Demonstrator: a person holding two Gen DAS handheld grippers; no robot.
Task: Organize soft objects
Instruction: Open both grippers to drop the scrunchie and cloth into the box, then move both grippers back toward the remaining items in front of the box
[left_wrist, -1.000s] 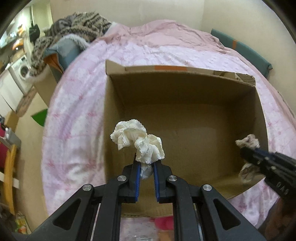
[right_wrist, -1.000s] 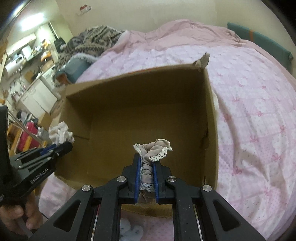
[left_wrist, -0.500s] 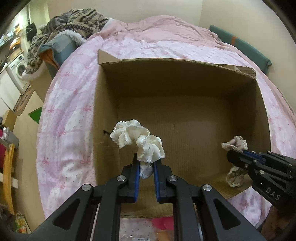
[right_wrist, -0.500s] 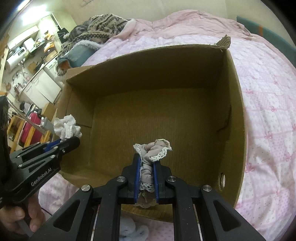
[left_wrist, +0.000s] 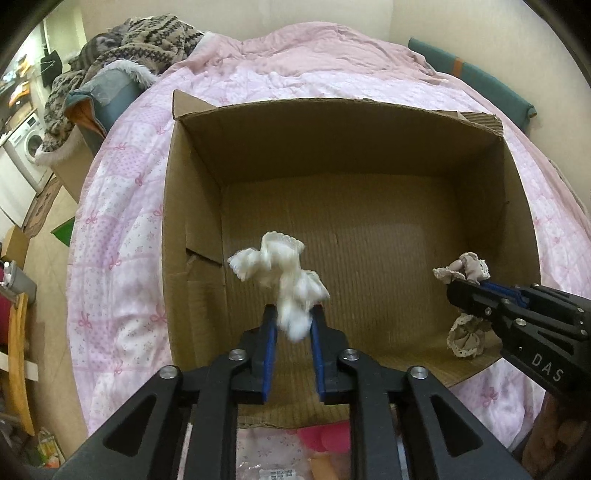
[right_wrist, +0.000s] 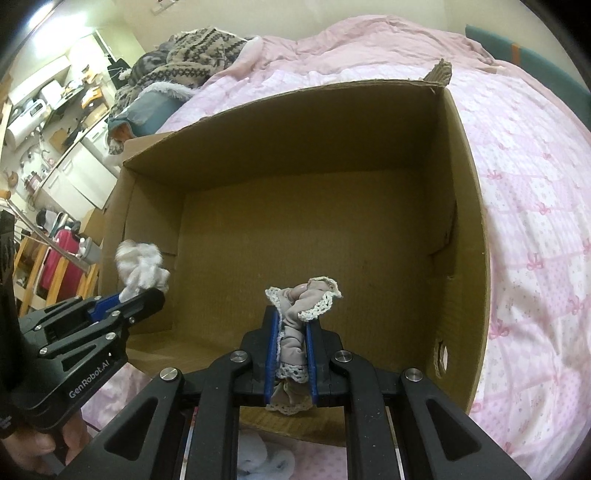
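A: Left wrist view, change? B: Left gripper (left_wrist: 291, 325) jaws spread wider; white sock (left_wrist: 282, 280) blurred, slipping over the box (left_wrist: 192, 206). A: Right? B: Right gripper (right_wrist: 291, 332) stayed clamped on beige sock (right_wrist: 301, 310).

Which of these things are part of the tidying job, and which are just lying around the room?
Part of the job:
- white frilly cloth in the left gripper
- beige lace-trimmed cloth in the right gripper
- cardboard box

Just lying about:
- pink bedspread
- patterned knit blanket
- washing machine
- red suitcase
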